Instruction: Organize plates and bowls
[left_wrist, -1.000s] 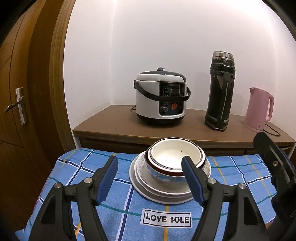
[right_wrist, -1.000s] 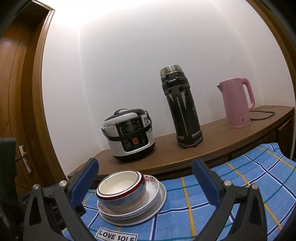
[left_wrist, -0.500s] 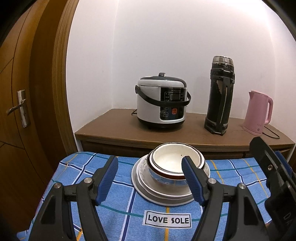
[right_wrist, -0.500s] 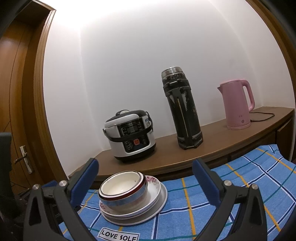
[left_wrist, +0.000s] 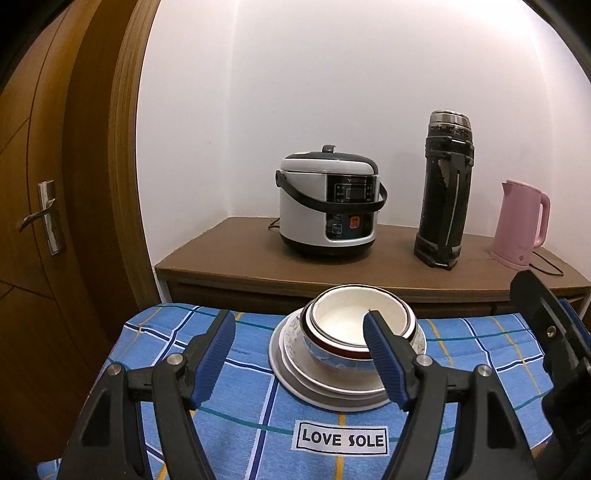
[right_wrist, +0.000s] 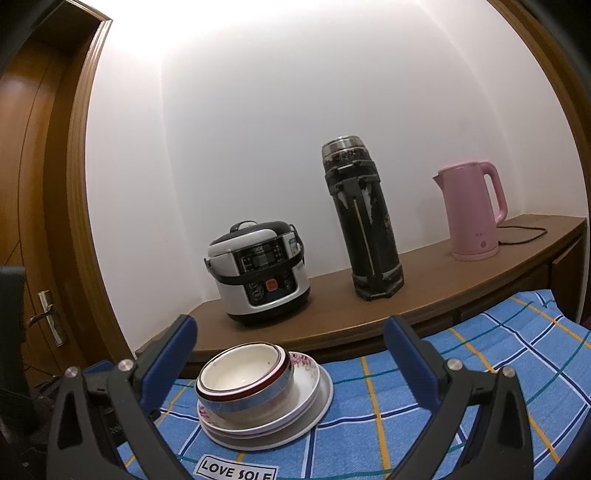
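A stack of nested bowls (left_wrist: 356, 334) sits on stacked white plates (left_wrist: 314, 387) on a blue checked cloth (left_wrist: 240, 424). The top bowl is white inside with a dark red rim. My left gripper (left_wrist: 299, 354) is open and empty, just short of the stack, its right finger in front of the bowl's near side. The stack also shows in the right wrist view, bowls (right_wrist: 243, 384) on plates (right_wrist: 314, 398). My right gripper (right_wrist: 288, 354) is open and empty, held back from the stack. The right gripper's side (left_wrist: 546, 332) shows at the right of the left wrist view.
Behind the cloth is a brown wooden counter (left_wrist: 240, 254) with a rice cooker (left_wrist: 328, 210), a tall black thermos (left_wrist: 445, 192) and a pink kettle (left_wrist: 521, 225) with its cord. A wooden door (left_wrist: 40, 221) with a handle stands at the left.
Both grippers have drawn back and risen a little from the stack, so it looks smaller and further away. The jaws have stayed open. The bowls and plates have not moved.
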